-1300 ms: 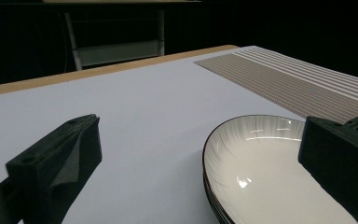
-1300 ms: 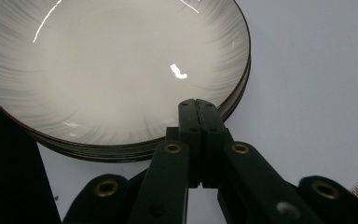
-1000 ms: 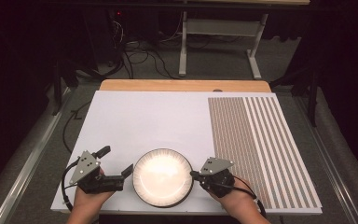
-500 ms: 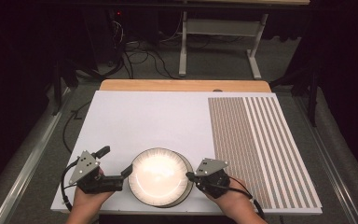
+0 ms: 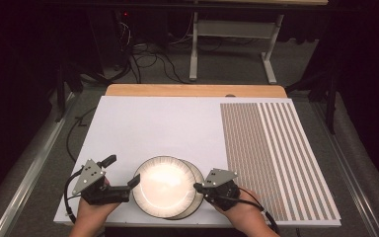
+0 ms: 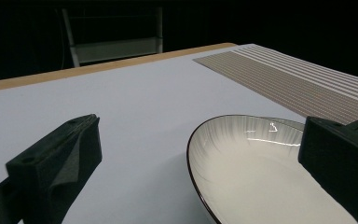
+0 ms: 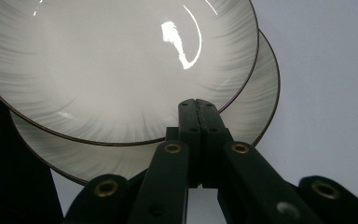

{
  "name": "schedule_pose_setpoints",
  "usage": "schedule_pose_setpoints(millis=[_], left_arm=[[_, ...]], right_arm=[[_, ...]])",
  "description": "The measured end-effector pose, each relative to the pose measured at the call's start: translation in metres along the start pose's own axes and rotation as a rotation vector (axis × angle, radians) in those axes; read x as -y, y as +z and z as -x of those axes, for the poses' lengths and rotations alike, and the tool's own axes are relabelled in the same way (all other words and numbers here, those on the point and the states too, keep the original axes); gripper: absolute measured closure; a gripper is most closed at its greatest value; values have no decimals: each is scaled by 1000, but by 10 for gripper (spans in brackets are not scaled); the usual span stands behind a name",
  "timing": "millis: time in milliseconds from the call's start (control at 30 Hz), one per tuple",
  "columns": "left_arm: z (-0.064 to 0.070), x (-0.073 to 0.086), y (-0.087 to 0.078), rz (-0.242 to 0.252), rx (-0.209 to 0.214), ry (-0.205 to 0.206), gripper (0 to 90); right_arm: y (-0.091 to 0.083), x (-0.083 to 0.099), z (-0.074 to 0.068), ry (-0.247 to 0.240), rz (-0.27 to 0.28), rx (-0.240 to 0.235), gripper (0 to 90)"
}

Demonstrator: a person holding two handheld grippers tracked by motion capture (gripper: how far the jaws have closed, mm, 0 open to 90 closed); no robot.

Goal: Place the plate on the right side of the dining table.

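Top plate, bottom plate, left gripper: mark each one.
top plate point(image 5: 164, 185), high view, on its bright middle
bottom plate point(image 7: 256, 105), right gripper view, on its uncovered rim strip
left gripper point(image 5: 134, 181), high view, between its jaw tips

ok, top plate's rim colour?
The top plate is white with faint grey radial streaks and a thin dark rim line, clearest in the right gripper view.

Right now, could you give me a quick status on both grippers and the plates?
Left gripper open beside top plate. Right gripper shut at the rims. Top plate offset on lower plate. Nothing in the way.
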State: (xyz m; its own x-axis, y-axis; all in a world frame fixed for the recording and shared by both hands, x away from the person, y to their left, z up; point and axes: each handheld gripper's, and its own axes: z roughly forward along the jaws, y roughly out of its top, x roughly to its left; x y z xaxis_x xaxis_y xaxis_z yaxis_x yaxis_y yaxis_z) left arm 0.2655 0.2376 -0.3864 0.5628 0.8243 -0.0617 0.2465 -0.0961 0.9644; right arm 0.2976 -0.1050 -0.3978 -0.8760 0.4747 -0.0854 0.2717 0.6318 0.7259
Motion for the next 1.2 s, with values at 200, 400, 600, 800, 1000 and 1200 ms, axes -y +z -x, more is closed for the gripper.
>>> schedule_pose_setpoints(millis=[200, 400, 600, 800, 1000, 1200], left_arm=[[-1, 0, 0, -4, 1, -2, 1], [-1, 0, 0, -5, 4, -6, 1], [-2, 0, -1, -6, 4, -7, 1], [-3, 0, -1, -24, 6, -20, 5], [-1, 2, 5, -120, 21, -44, 5], [4, 5, 13, -261, 71, -73, 5]], right_arm=[[1, 0, 0, -4, 3, -10, 900], [2, -1, -1, -4, -6, -12, 900], [8, -3, -6, -16, -6, -25, 900], [14, -8, -10, -14, -8, -41, 900], [20, -11, -13, -24, -7, -48, 900], [21, -12, -14, -35, -3, -46, 900]])
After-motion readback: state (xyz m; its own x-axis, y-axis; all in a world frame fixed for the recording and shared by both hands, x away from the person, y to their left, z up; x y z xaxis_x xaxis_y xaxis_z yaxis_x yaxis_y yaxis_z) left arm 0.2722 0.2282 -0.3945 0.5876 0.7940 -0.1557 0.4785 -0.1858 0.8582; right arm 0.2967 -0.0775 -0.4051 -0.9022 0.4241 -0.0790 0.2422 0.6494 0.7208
